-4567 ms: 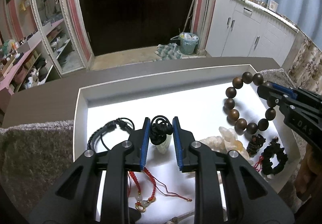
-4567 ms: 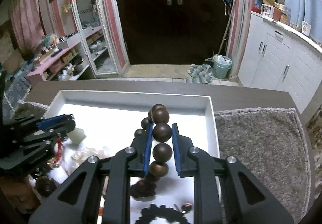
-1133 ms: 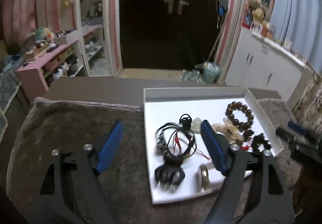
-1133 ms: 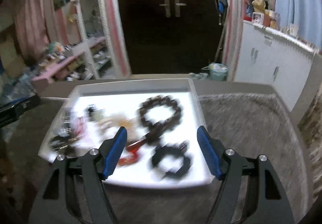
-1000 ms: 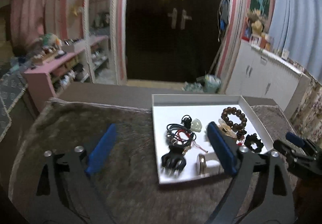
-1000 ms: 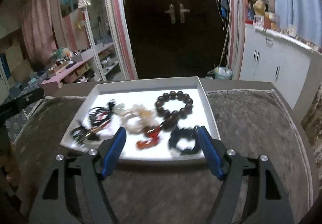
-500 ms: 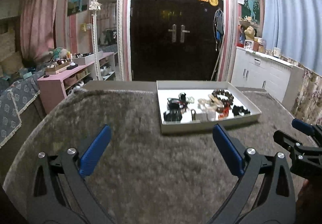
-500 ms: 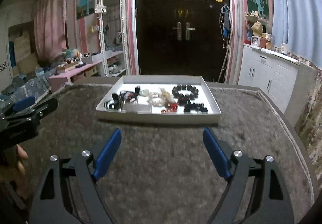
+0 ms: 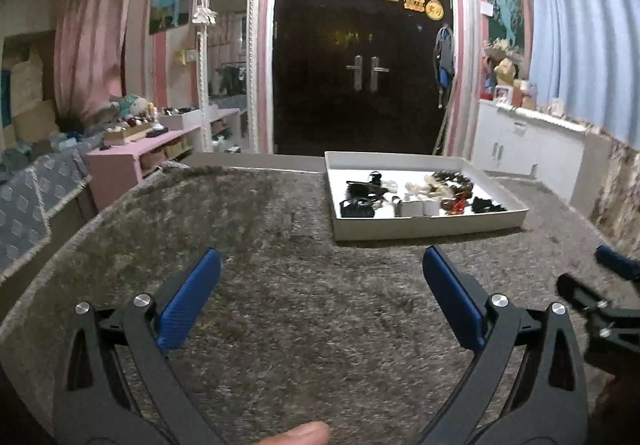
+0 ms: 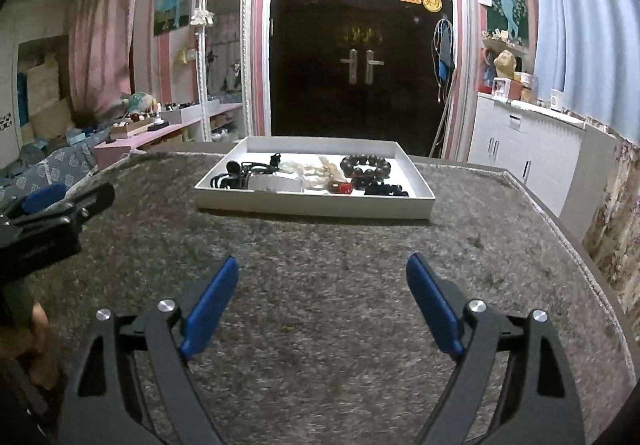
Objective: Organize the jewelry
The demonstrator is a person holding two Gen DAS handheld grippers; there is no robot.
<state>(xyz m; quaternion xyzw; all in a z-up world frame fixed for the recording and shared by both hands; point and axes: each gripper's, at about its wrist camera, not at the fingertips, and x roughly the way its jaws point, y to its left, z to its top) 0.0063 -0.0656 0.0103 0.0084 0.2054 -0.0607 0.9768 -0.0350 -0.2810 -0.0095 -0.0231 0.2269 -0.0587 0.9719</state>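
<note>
A white tray [image 9: 424, 229] stands on the grey carpeted table, far ahead of both grippers. It also shows in the right wrist view [image 10: 312, 209]. It holds a dark wooden bead bracelet [image 10: 365, 166], black cords [image 10: 232, 176], pale stone pieces [image 10: 308, 169], a red bead piece [image 10: 340, 187] and a black beaded bracelet [image 10: 386, 189]. My left gripper [image 9: 320, 265] is wide open and empty over the carpet. My right gripper [image 10: 322, 271] is wide open and empty, well short of the tray.
The grey carpet [image 10: 320, 285] covers the table to its edges. A pink shelf [image 9: 140, 153] stands at the left, white cabinets [image 10: 520, 149] at the right, a dark double door [image 10: 360, 57] behind.
Both grippers let go of their jewelry, opened wide and pulled back from the tray. The tray now lies far ahead with all the jewelry in it.
</note>
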